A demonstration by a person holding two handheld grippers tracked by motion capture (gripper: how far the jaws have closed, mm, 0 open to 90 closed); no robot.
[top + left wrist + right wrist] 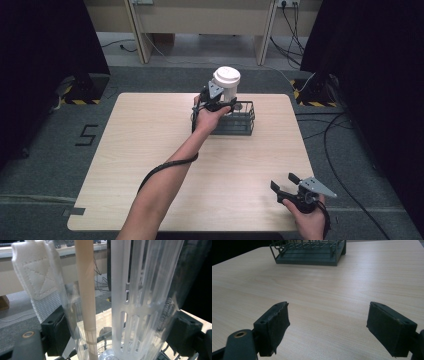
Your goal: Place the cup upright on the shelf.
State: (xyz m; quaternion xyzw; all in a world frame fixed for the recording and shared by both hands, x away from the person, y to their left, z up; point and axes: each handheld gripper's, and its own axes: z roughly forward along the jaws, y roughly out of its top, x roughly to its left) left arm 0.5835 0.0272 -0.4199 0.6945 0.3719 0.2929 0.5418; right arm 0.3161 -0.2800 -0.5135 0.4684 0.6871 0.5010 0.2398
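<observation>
While the left gripper is held out at the far side of the surface, toward twelve o'clock, its fingers are clamped on a clear plastic bottle with a round white lid. The bottle is held upright just above the near-left part of a dark wire basket, which sits at the far middle of the pale wood-grain top.

Up close in the left gripper view, the bottle's wall is smooth and see-through, pressed between the two black padded blocks. Inside it stands a frosted white tube, ribbed lengthwise and cut with long rounded slots. Beside that runs a slim, matte cream-coloured rod. At about ten o'clock in that view hangs a white woven strap, stitched with a crossed square.

The right gripper is down at about five o'clock, near the front edge, well apart from the basket. Its fingers stand wide apart with nothing between them, hovering low over bare wood. Their black pads look rough and slightly frayed at the edges. From there the basket shows thin green-grey bars rising from a flat solid base.
</observation>
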